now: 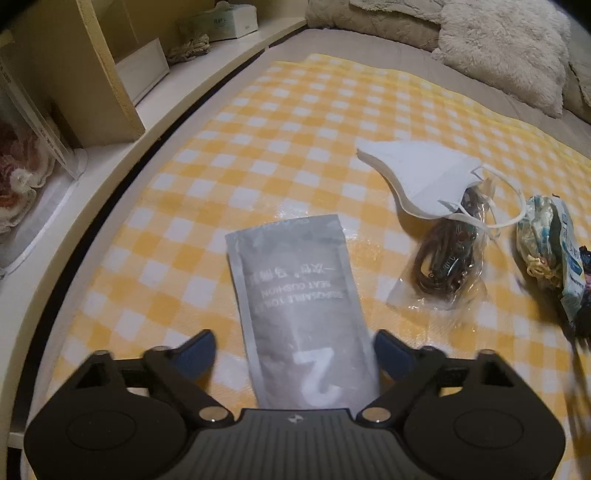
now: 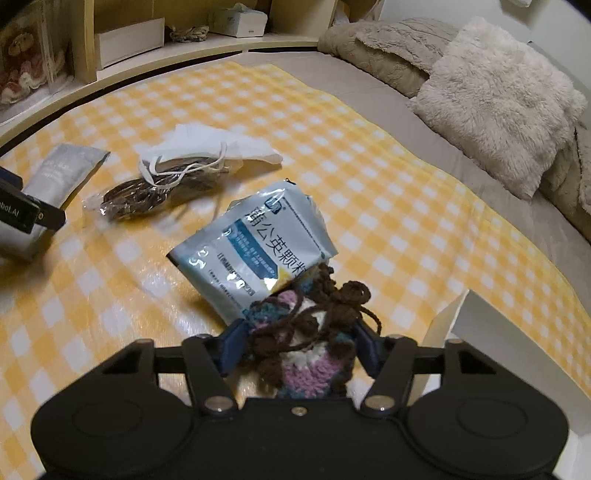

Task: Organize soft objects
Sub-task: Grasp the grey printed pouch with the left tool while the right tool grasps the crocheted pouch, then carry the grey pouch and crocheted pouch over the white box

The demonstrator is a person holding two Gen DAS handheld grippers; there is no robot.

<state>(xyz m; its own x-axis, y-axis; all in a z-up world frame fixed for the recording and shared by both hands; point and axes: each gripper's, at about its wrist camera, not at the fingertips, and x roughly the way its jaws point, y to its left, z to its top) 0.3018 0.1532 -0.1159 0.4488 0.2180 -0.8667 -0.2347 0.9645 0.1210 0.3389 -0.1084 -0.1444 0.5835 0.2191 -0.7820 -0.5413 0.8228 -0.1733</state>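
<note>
Right wrist view: a crocheted yarn piece (image 2: pixel 306 350), soft and light, is pinched mid-body by the right gripper (image 2: pixel 299 345) near a blue sachet (image 2: pixel 251 243). The left gripper (image 1: pixel 295 350) is spread astride a flat, slippery grey pouch (image 1: pixel 295 295) on the checked blanket (image 1: pixel 258 129).

1. A yellow-and-white checked blanket (image 1: pixel 303 122) covers the grey mattress (image 2: pixel 369 79).
2. A cream wooden shelf unit (image 1: pixel 110 70) runs along the bed's far edge.
3. On its ledge stand a tissue box (image 2: pixel 238 18), a coil of rope (image 2: pixel 190 33) and a white box (image 2: pixel 129 40).
4. A clear case with a pink-and-white doll (image 2: pixel 22 62) fills one end compartment.
</note>
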